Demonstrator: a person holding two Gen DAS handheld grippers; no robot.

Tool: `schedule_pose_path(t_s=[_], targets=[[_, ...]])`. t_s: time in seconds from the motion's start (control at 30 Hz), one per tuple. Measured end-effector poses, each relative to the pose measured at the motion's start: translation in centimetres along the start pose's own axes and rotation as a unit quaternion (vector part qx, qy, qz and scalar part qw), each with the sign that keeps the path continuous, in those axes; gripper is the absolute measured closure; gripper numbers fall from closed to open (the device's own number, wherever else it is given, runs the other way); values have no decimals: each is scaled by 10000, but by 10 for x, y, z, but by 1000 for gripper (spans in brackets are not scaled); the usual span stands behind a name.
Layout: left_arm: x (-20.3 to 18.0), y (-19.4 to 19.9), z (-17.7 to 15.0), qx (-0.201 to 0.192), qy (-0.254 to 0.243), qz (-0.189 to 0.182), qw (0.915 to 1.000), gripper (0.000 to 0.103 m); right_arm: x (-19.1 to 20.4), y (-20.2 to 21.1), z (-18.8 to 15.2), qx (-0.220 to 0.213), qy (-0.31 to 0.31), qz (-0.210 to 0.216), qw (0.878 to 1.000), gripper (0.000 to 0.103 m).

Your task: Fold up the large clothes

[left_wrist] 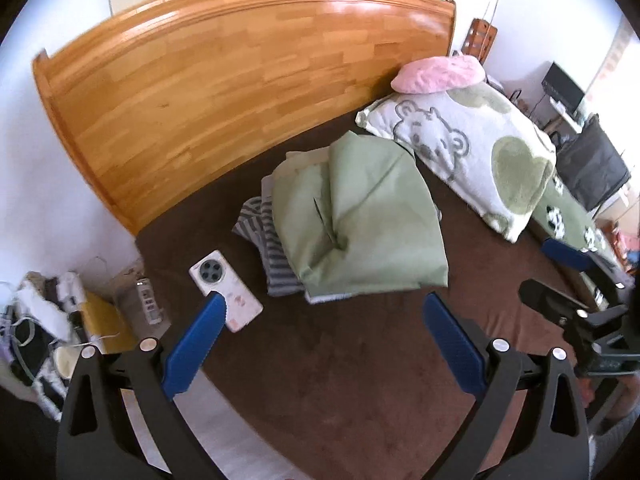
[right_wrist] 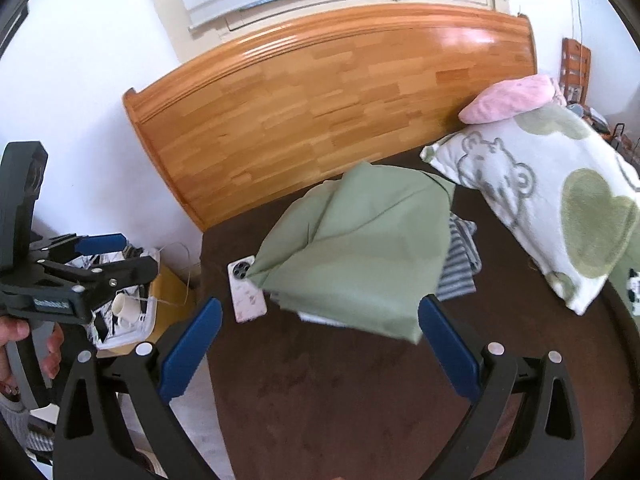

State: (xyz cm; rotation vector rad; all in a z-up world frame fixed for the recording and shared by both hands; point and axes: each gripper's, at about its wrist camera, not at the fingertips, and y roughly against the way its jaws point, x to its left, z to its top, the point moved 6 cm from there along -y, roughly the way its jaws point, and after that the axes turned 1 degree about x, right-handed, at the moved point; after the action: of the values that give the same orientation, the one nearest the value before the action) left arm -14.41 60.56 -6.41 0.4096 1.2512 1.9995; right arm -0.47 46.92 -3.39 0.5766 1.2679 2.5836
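Note:
A folded light green garment (left_wrist: 368,220) (right_wrist: 356,256) lies on the dark brown bed cover (left_wrist: 340,368) (right_wrist: 320,392), on top of a grey striped garment (left_wrist: 268,240) (right_wrist: 460,264). My left gripper (left_wrist: 324,304) hovers open just in front of the pile, nothing between its blue fingers (left_wrist: 200,340). In the right wrist view my right gripper (right_wrist: 320,308) is open too, close above the green garment's near edge. The left gripper (right_wrist: 100,246) appears at the left of that view, held by a hand (right_wrist: 16,332).
A white phone (left_wrist: 224,290) (right_wrist: 246,292) lies face down on the bed left of the pile. A printed pillow (left_wrist: 472,148) (right_wrist: 552,208) with a pink cushion (left_wrist: 440,74) sits at right. The wooden headboard (left_wrist: 240,80) stands behind. A cluttered bedside stand (left_wrist: 60,320) is at left.

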Motion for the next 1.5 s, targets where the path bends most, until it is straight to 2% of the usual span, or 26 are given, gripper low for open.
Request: schedule_pose_path(t_s=[0.07,0.3,0.43,0.6,0.93,1.23,1.5], targets=[[-14,15,-12,-16,-31,83,10000,7,4,21,-10,-11,50,-73,10000,6],[-56,54,-65,101,71,-48,9999,7,9,92,-55,-122,-5,-246,9996,6],[-71,64,-84,13,-94,-2,10000,7,9,112,-72,-240,58,-319,9992,6],[-74,62,-94,15,-192,77,9998,7,7,110,-84,-225,24,-417,9989,6],[-68,47,-74,-70,-167,137,9997,7,4,86,-69,-209,-3,-446,9988,6],[-67,16,-43,-130,-315,187,9992,7,-11,47,-50,-153,-158,-546,9983,6],[-60,-8,-20,-171,-247,125,9995,7,-24,19,-42,-87,-293,-609,9977,6]])
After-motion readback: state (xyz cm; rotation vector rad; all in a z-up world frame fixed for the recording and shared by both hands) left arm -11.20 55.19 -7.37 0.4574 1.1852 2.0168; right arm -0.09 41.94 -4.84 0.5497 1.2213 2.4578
